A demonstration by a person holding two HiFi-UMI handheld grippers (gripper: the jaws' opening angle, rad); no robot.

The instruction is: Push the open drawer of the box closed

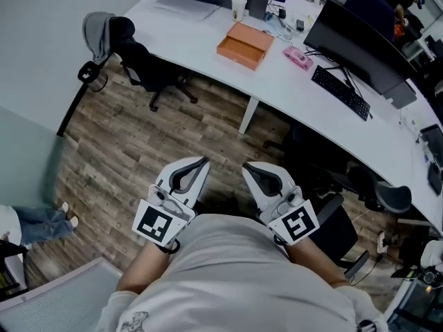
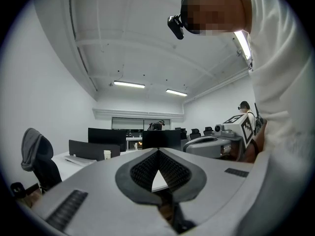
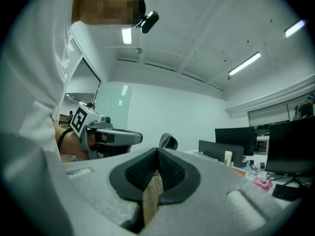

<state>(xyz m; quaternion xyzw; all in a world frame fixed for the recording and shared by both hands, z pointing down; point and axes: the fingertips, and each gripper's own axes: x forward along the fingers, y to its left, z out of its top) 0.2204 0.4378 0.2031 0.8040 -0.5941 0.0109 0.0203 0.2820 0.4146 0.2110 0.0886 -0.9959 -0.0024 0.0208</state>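
Note:
An orange box (image 1: 243,45) lies on the long white desk (image 1: 291,95), far ahead of both grippers; its drawer cannot be made out from here. In the right gripper view the box (image 3: 238,170) is a small orange patch at the right. My left gripper (image 1: 201,162) and right gripper (image 1: 248,166) are held side by side close to the person's chest, above the wooden floor. Both point toward the desk. The left gripper (image 2: 158,151) is shut with nothing in it. The right gripper (image 3: 157,151) is shut and empty too.
On the desk stand a paper cup (image 1: 239,7), a pink object (image 1: 297,58), a keyboard (image 1: 340,92) and dark monitors (image 1: 360,43). A black chair with a grey hoodie (image 1: 104,33) is at the left. Another person's legs (image 1: 41,223) show at the far left. More chairs (image 1: 377,192) are at the right.

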